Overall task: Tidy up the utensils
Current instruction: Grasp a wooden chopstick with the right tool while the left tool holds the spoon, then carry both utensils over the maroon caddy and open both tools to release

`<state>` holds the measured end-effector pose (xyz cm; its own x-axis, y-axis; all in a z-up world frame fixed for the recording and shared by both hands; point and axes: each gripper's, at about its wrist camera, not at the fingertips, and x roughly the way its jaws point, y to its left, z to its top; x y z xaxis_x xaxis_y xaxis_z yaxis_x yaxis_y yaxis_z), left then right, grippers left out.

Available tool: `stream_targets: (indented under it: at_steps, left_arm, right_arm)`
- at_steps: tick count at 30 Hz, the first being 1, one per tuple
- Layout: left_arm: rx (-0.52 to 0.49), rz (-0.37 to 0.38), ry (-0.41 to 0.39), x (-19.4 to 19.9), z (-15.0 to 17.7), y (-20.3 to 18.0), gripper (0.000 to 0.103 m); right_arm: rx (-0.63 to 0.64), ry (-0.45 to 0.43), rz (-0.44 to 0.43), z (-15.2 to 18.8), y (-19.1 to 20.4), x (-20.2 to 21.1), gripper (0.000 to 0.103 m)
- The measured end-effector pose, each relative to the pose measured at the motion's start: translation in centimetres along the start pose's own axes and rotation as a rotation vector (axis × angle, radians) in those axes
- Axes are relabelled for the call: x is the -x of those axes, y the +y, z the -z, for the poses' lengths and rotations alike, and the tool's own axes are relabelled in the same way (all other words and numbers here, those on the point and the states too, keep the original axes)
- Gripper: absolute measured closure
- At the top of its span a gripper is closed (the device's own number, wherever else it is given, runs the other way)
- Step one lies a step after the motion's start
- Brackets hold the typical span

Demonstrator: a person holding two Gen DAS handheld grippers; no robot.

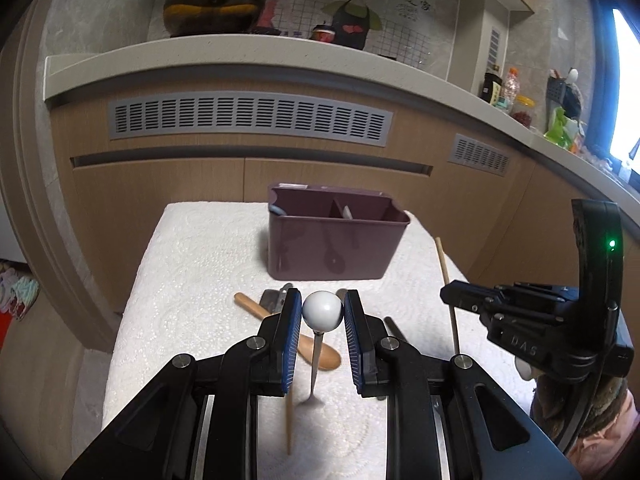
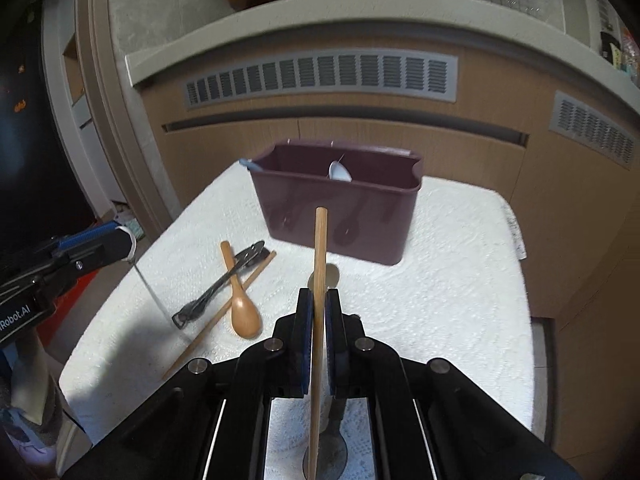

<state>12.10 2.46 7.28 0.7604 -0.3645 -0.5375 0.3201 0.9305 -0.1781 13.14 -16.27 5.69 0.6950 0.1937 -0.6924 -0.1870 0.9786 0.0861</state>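
My left gripper [image 1: 322, 312] is shut on the white ball handle [image 1: 322, 312] of a thin metal fork, which hangs down above the white cloth [image 1: 192, 272]. My right gripper [image 2: 318, 312] is shut on a wooden chopstick [image 2: 320, 248] that points toward the maroon utensil caddy [image 2: 340, 208]. The caddy [image 1: 332, 248] stands at the far side of the cloth with a divider and a few utensils inside. On the cloth lie a wooden spoon [image 2: 240, 304], black tongs [image 2: 224, 284] and a second chopstick [image 2: 224, 312].
A metal spoon [image 2: 325, 276] lies under my right gripper. The cloth-covered table stands in front of wooden cabinets [image 1: 160, 184] with a vent. The counter above holds a pot [image 1: 216, 4], bottles and jars [image 1: 508, 92].
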Motion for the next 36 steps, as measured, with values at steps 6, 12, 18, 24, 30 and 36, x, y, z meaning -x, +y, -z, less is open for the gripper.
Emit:
stream_targets:
  at_steps: [6,12,18,24,30,36]
  left_arm:
    - [-0.003,0.009,-0.015,1.4,-0.7,-0.8,0.08]
    - [-0.004,0.018,-0.03,2.1,-1.6,-1.3,0.08]
    - [-0.017,0.075,-0.085,3.5,-5.5,-1.9,0.08]
    - [-0.044,0.131,-0.228,5.0,-13.1,-2.2,0.08]
    - [-0.06,0.125,-0.282,2.3,-17.7,-1.4,0.08]
    - [-0.054,0.115,-0.236,-3.3,-19.6,-0.2,0.08]
  right_arm:
    - [-0.014,-0.067,-0.011,-0.6,-0.4,2.4,0.098]
    - [-0.013,-0.123,-0.015,-1.0,-0.5,4.5,0.098]
    - [0.007,-0.219,0.014,-3.4,-0.3,6.9,0.098]
    - [0.058,-0.468,0.087,-10.3,-0.1,12.0,0.098]
    - [0.058,-0.578,0.124,-15.8,-1.1,11.3,0.098]
    - [0.064,-0.538,0.129,-18.4,-2.3,6.0,0.098]
